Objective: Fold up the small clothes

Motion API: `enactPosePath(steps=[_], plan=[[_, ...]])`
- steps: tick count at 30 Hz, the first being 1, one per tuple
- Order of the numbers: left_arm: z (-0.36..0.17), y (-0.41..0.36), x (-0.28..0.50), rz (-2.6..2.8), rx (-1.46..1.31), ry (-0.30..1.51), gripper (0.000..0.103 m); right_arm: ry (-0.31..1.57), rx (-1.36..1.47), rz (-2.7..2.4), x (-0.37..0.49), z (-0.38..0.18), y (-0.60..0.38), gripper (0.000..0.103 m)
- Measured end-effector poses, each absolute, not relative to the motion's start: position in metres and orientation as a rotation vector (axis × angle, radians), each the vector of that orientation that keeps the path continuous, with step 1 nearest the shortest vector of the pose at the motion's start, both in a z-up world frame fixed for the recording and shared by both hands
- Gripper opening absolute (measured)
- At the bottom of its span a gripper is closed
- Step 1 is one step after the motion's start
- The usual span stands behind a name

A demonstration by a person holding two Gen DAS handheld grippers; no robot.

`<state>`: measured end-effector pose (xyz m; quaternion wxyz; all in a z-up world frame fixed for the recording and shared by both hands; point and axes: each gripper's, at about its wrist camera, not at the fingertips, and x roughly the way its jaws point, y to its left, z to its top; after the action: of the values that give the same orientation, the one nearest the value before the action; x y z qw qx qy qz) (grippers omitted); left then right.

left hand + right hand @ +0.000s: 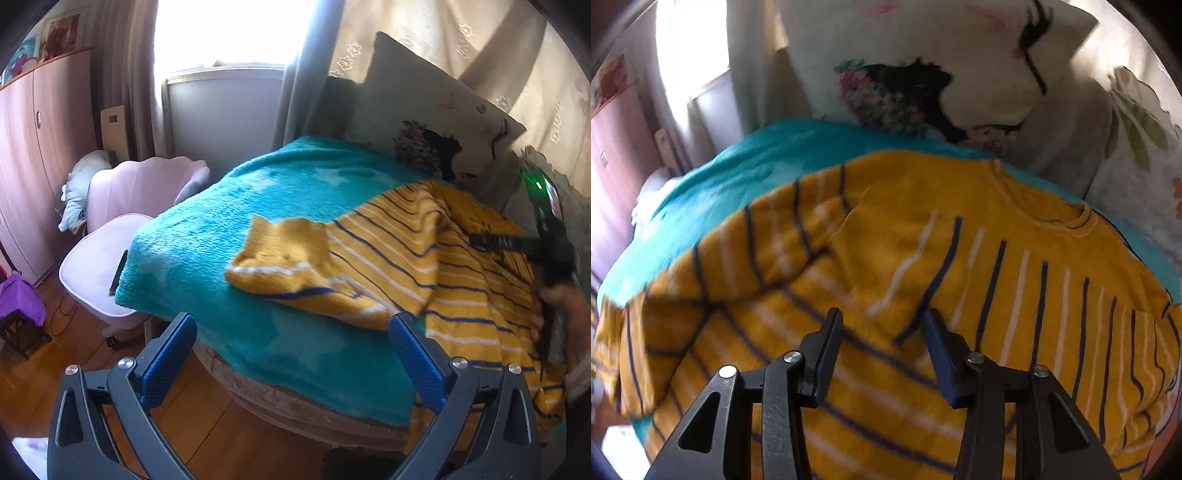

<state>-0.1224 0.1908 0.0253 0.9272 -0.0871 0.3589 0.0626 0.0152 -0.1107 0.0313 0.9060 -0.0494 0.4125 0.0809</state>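
Observation:
A yellow sweater [443,258] with navy and white stripes lies on a teal blanket [229,229] on the bed. One sleeve [295,262] is folded across toward the left. My left gripper [295,332] is open and empty, just short of the bed's near edge, with the sleeve cuff ahead of its fingers. My right gripper [884,325] is open and empty, low over the sweater [923,240] body. It also shows in the left wrist view [554,240] at the right, held by a hand above the sweater.
A white printed pillow [424,122] leans at the head of the bed; it also shows in the right wrist view [923,66]. A pink chair [122,229] stands left of the bed, with a wardrobe [33,166] beyond it. Wooden floor [207,424] lies below the bed edge.

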Motion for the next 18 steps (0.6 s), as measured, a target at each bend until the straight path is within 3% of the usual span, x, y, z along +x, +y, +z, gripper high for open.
enactPosePath(steps=[7,12,18], plan=[[0.038,0.168,-0.129,0.096,-0.166,0.728,0.103,0.758,0.085,0.138,-0.001,0.082,-0.164,0.008],[0.042,0.147,-0.132,0.061,-0.167,0.731,0.103,0.675,0.217,-0.029,-0.053,0.13,-0.278,0.009],[0.042,0.119,-0.136,0.026,-0.168,0.733,0.103,0.68,0.369,-0.412,-0.129,0.126,-0.454,0.012]])
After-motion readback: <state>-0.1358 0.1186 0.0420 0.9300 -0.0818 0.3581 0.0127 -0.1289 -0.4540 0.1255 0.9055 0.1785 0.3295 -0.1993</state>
